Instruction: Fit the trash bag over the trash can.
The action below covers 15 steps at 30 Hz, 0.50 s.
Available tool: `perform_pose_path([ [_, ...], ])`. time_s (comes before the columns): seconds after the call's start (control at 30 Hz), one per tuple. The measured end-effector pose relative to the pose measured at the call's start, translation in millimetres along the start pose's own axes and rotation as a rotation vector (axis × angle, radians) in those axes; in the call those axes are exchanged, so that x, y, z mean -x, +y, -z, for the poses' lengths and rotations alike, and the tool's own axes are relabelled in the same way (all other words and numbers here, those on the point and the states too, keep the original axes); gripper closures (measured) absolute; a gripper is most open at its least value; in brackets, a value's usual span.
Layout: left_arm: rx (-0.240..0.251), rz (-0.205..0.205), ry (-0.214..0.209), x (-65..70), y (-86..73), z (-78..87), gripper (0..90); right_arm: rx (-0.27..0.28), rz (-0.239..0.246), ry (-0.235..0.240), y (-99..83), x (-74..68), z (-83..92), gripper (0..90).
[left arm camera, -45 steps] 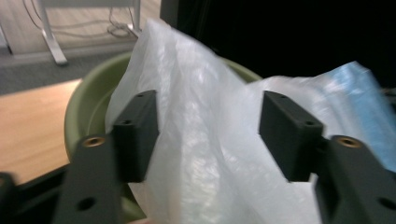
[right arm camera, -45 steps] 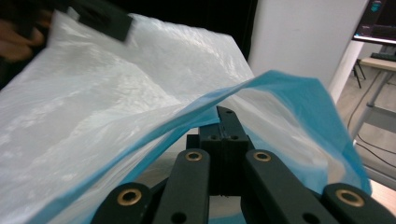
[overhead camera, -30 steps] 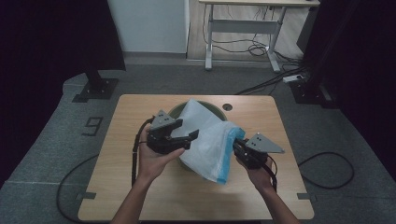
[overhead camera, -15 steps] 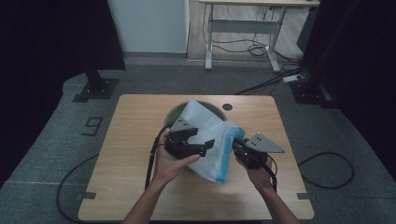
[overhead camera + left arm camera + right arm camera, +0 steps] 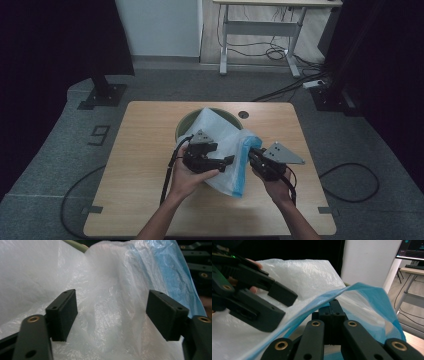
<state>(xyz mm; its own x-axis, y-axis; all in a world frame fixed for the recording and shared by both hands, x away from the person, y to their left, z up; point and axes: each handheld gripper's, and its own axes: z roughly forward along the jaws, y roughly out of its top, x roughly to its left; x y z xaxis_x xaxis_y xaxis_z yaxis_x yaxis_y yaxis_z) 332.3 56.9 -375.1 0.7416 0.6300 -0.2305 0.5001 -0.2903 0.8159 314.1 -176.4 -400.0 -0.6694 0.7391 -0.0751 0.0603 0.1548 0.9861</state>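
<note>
2 tongs handle plastic bag (image 5: 227, 150), lying diagonally, blue edge (image 5: 242, 167) rightward.

Dim room, dark edges; gripper views soft, near parts blurred.

Left gripper (image 5: 111, 315) jaws standing apart, black pads (image 5: 63, 315) either side of crinkled white plastic bag (image 5: 110, 297), blue edge (image 5: 175, 272) at upper right, film between pads unpinched
</note>
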Motion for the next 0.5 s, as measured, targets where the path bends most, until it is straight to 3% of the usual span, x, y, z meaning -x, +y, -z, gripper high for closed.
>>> perform_pose_path([
  [0.5,0.011,-0.005,-0.059,-5.6,-1.1,-4.3,62.5,0.015,-0.004,0.003,3.7,-1.4,1.9,88.7],
])
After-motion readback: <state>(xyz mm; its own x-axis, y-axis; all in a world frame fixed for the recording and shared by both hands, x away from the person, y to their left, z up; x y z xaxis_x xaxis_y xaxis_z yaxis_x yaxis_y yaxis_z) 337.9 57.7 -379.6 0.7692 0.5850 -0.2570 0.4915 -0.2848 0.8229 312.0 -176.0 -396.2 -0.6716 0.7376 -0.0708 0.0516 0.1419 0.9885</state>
